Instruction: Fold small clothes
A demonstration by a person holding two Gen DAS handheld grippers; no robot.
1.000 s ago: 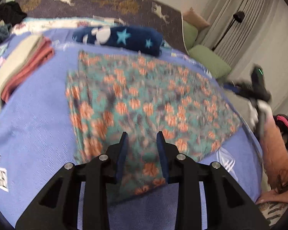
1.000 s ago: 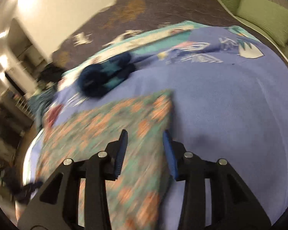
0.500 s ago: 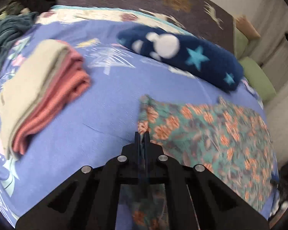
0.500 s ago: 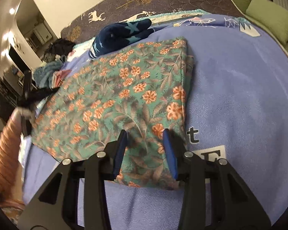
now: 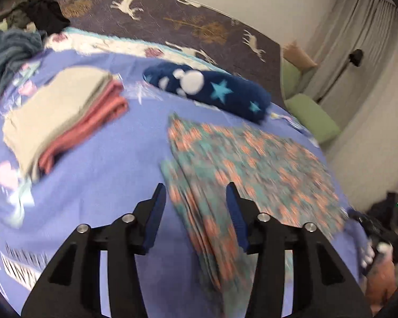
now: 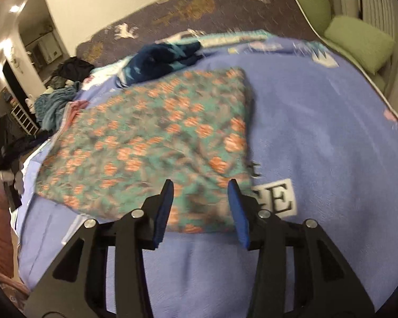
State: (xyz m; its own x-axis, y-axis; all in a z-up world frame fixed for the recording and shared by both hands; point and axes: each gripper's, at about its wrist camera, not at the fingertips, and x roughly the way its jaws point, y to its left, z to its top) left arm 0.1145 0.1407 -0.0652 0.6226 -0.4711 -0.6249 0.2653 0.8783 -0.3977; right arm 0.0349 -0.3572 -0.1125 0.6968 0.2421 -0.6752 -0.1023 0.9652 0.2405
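over floral cloth [image 5: 252, 159], both grippers (l [image 5: 196, 198], r [image 6: 201, 194]) part-open, empty.

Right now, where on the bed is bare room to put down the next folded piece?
Free: blue blanket right of the floral cloth, and between it and the folded stack. Crowded: far edge by the star roll.

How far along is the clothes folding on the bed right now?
Done: a beige and pink folded stack sits aside. In hand: the floral garment lies folded flat; left tool has just opened, right tool open, neither gripping. Left: the teal pile looks unfolded.
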